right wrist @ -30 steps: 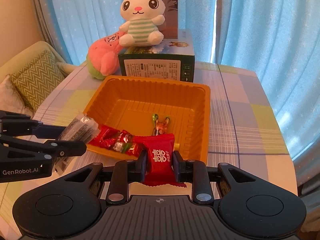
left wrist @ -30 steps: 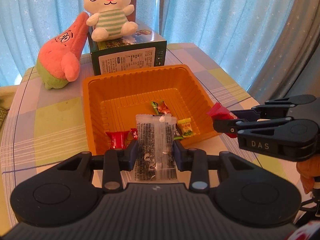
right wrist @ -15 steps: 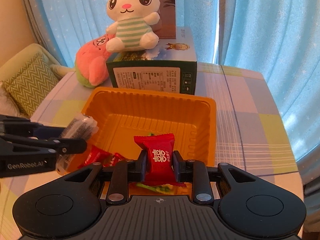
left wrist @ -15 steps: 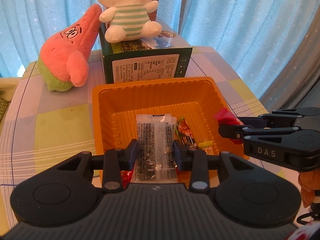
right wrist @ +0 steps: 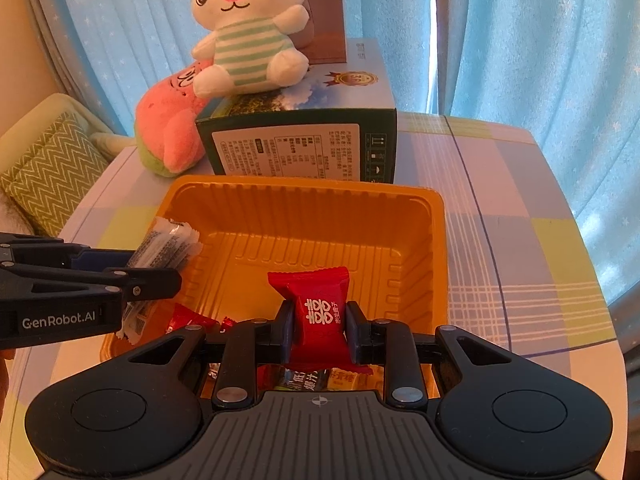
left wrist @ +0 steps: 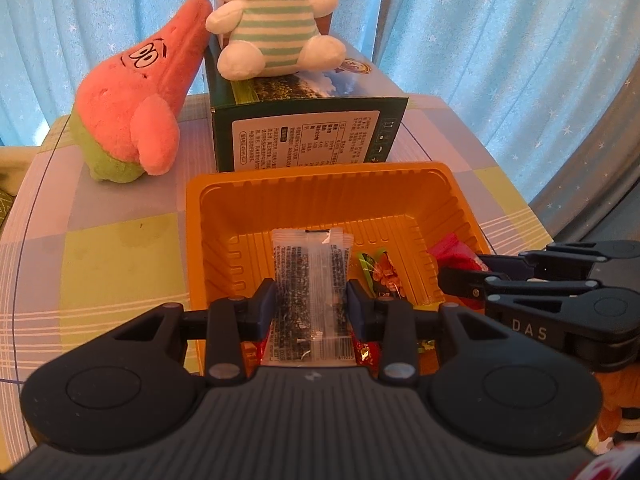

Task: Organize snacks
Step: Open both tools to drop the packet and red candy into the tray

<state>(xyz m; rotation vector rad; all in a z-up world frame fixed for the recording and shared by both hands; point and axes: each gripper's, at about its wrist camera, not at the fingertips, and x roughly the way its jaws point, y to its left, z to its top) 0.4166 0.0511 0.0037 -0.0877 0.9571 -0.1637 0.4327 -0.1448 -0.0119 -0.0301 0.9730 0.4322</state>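
Observation:
An orange plastic tray (left wrist: 320, 184) (right wrist: 304, 196) sits on the checked tablecloth, with several wrapped candies (left wrist: 384, 274) on its floor. My left gripper (left wrist: 312, 304) is shut on a clear packet of dark snack (left wrist: 310, 276) and holds it over the tray's near left part; from the right wrist view that gripper (right wrist: 160, 276) and packet (right wrist: 168, 242) show at the tray's left wall. My right gripper (right wrist: 318, 334) is shut on a red candy (right wrist: 316, 308) above the tray's near side. It enters the left wrist view (left wrist: 452, 276) at the right, the red candy (left wrist: 452, 250) sticking out.
Behind the tray stands a dark green box (left wrist: 304, 136) (right wrist: 304, 144) with a white bunny plush (left wrist: 276, 24) (right wrist: 248, 44) on top. A pink star plush (left wrist: 140, 104) (right wrist: 172, 128) leans left of the box. Blue curtains hang behind; a green cushion (right wrist: 52, 168) lies beyond the table's left edge.
Both grippers moved forward over the tray with their snacks; the packet and the red candy, near the tray's front rim before, now hang above its inside. Grips unchanged.

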